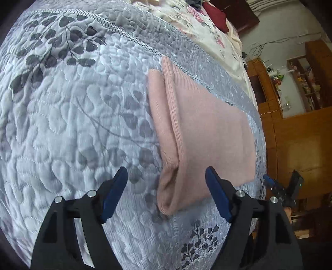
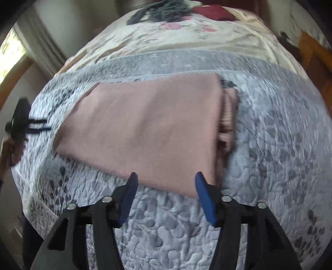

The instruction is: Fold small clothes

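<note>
A pink knit garment (image 1: 203, 128) lies folded into a rough rectangle on the quilted bedspread (image 1: 72, 124); its ribbed hem and layered edges face my left gripper. My left gripper (image 1: 166, 172) is open just short of the garment's near corner, with nothing between its blue fingers. In the right wrist view the same garment (image 2: 145, 128) lies flat with stacked layers showing at its right end. My right gripper (image 2: 166, 176) is open at the garment's near edge and holds nothing. Each gripper shows small in the other's view: the right gripper (image 1: 282, 178) and the left gripper (image 2: 31, 124).
The grey leaf-patterned bedspread (image 2: 269, 145) covers the bed. Beyond it lie a cream floral quilt (image 2: 166, 37), a dark red pillow (image 1: 215, 16) and dark clothes (image 2: 161, 10). Wooden cabinets and shelves (image 1: 300, 124) stand past the bed's edge. A hand (image 2: 12, 149) holds the left gripper.
</note>
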